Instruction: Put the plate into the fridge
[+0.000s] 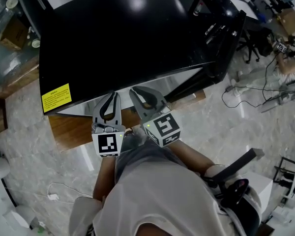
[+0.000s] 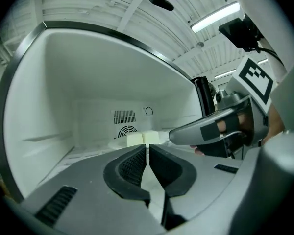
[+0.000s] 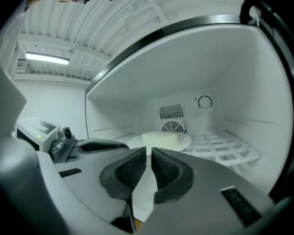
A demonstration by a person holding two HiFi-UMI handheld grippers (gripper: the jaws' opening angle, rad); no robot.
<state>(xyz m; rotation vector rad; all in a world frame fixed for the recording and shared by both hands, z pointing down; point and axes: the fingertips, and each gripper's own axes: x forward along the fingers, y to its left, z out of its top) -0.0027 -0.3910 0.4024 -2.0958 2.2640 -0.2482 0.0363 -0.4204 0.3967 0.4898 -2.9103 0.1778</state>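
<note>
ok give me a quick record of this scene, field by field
fridge: open, white inside
plate: inside the fridge, near the back wall below the vent
on plate: pale block
left tongs: almost closed, nothing between them, at the fridge opening
right tongs: almost closed, nothing between them, pointing at the plate
task state: plate looks already placed, neither tongs touching it

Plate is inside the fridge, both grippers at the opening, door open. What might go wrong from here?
1. The left gripper and right gripper sit side by side, jaws nearly together and empty; they may knock each other backing out.
2. The pale blocks lie uncovered on the plate; a bump could shift them.
3. The fridge door stands open; swinging it shut may catch a gripper.
</note>
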